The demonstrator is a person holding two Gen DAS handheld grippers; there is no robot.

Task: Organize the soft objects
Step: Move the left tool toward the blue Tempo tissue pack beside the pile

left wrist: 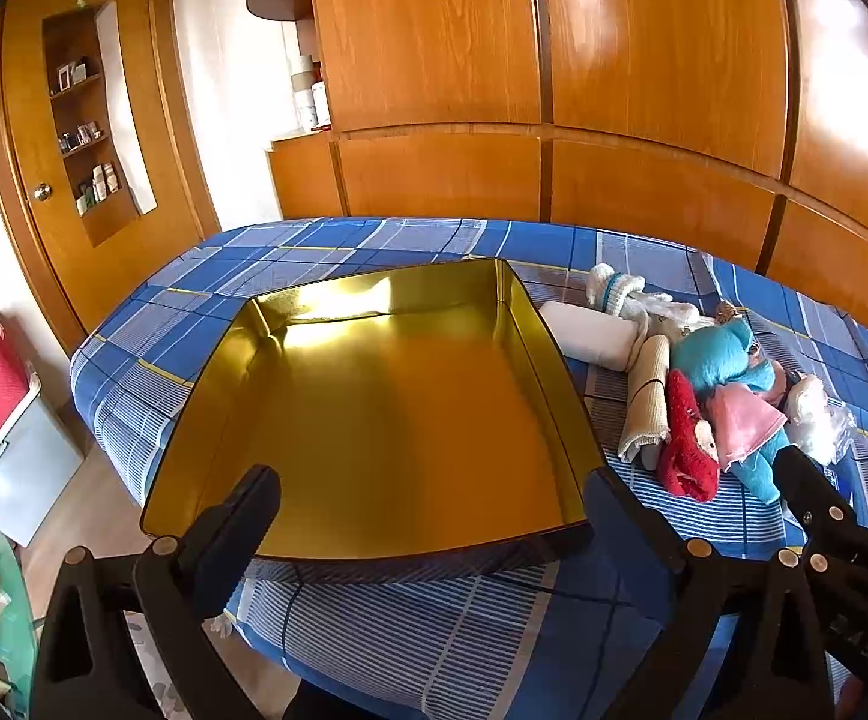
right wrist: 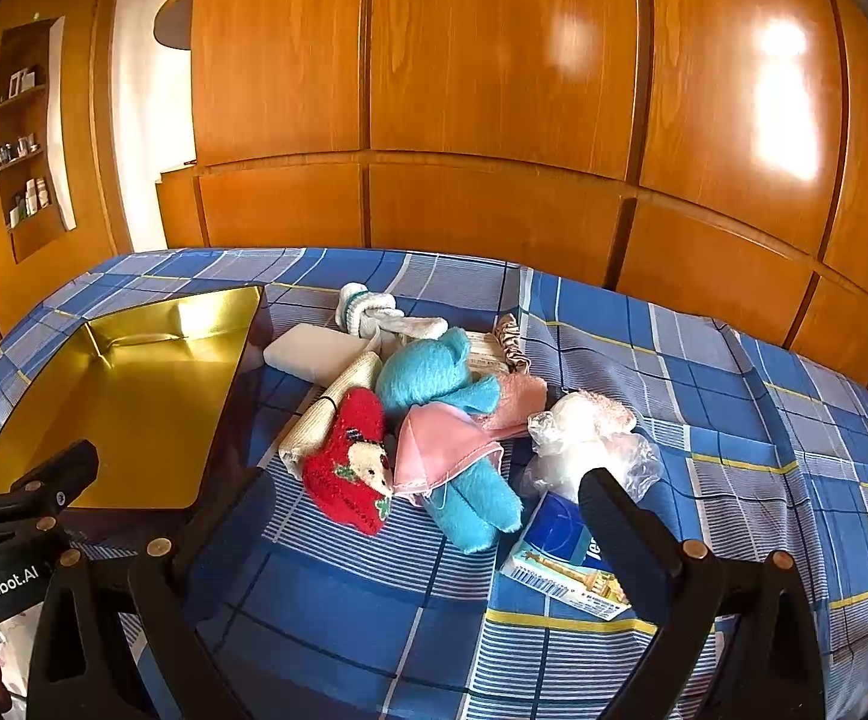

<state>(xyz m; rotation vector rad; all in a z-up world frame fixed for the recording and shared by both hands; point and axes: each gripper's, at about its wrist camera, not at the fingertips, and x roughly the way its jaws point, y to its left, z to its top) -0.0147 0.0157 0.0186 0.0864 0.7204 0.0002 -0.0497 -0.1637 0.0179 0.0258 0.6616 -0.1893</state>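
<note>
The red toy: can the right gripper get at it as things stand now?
Probably yes. The right gripper is open, and the red toy lies on top at the near edge of the pile, just ahead, only leaning against the blue plush.

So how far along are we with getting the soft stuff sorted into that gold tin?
Nothing looks done: the gold tin is empty. Nothing is in hand; the left gripper and right gripper are both open and holding nothing. Everything is left: the blue plush toy, red knitted piece, white block and the rest lie piled on the bed.
</note>
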